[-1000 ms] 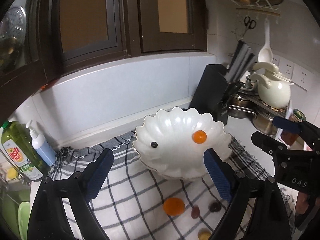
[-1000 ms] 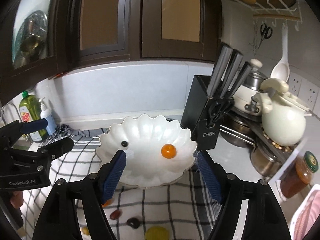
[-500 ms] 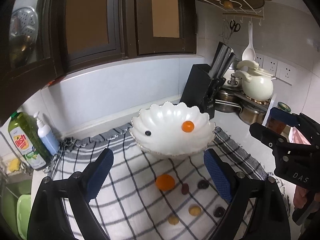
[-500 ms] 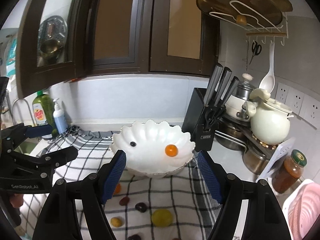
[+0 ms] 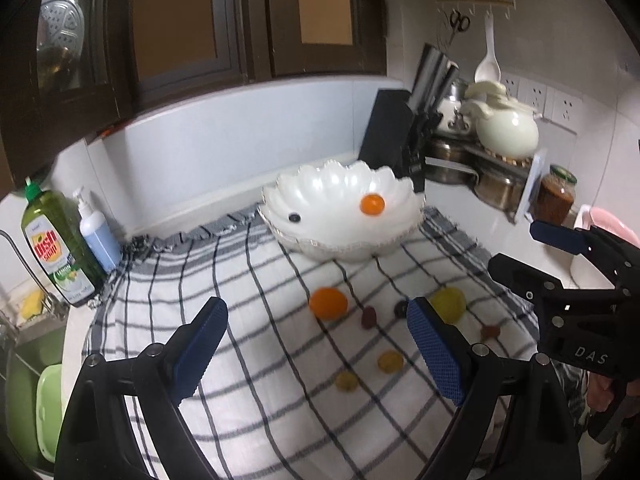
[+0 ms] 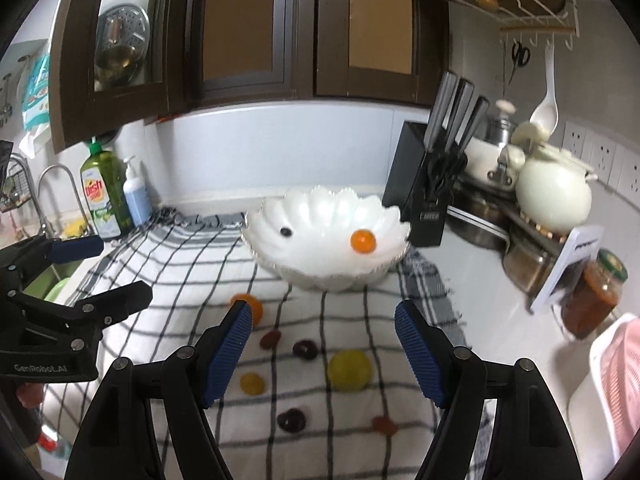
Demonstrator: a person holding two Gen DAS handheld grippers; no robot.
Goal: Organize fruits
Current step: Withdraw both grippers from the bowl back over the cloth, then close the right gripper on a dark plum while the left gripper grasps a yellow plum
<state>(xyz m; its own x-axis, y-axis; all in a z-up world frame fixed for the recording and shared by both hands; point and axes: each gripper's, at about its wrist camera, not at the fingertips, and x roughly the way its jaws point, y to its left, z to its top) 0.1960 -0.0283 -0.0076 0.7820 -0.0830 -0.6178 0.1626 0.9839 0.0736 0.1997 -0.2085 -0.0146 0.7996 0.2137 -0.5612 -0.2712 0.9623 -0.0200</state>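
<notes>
Both tools farther back — orange [image 6: 256,308] half-hidden.

The bowl [image 6: 326,248] sits at the cloth's [image 6: 192,264] back edge, knife block [image 6: 420,196] right, loose fruits [image 6: 349,364] before it.

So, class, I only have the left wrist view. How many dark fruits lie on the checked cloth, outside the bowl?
Observer: Two. Besides the dark fruit you see, the right wrist view shows a second dark fruit, which a finger of the left gripper hides from you.
Operator: Is the right gripper holding anything?
Observer: No. Its own camera shows the right gripper with its fingers open and nothing gripped.
Operator: What is beyond the soap bottles?
Observer: A curved metal tap.
</notes>
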